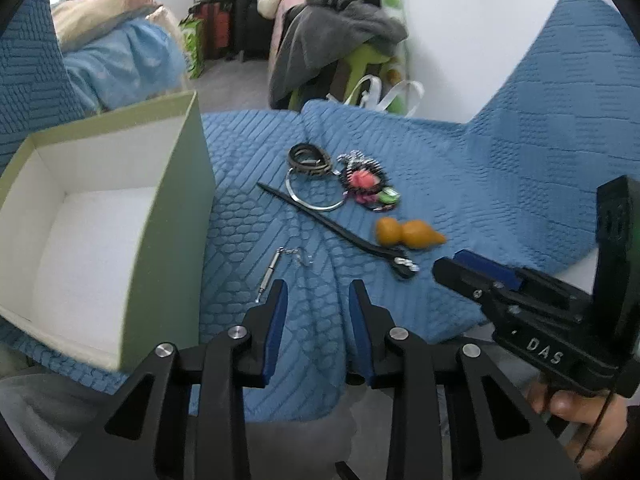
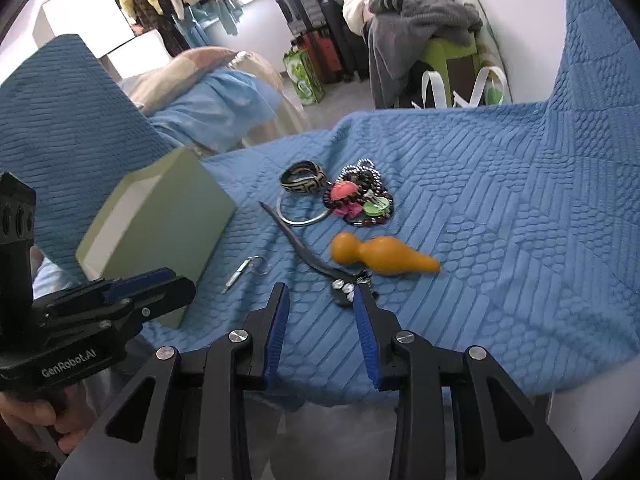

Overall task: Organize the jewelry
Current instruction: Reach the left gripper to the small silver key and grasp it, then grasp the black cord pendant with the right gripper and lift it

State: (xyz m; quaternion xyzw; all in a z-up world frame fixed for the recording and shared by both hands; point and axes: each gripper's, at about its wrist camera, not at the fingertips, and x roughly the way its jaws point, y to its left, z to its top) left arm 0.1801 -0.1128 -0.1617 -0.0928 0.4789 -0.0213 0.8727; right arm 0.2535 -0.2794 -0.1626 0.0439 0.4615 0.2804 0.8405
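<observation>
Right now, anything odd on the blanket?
One thing: an orange gourd-shaped piece lies on its side beside the tangled jewelry pile, and it looks unlike jewelry. The green box is open and empty.

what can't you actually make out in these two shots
- Pale green open cardboard box: in the right wrist view its near wall hides the inside; in the left wrist view the picture's left edge cuts it off.
- Heap of beaded bracelets with pink and green charms: tangled and small in both views, single pieces cannot be counted.
- Orange gourd-shaped wooden piece: blurred.
- Small silver pen-like charm on a ring: too small to identify.
</observation>
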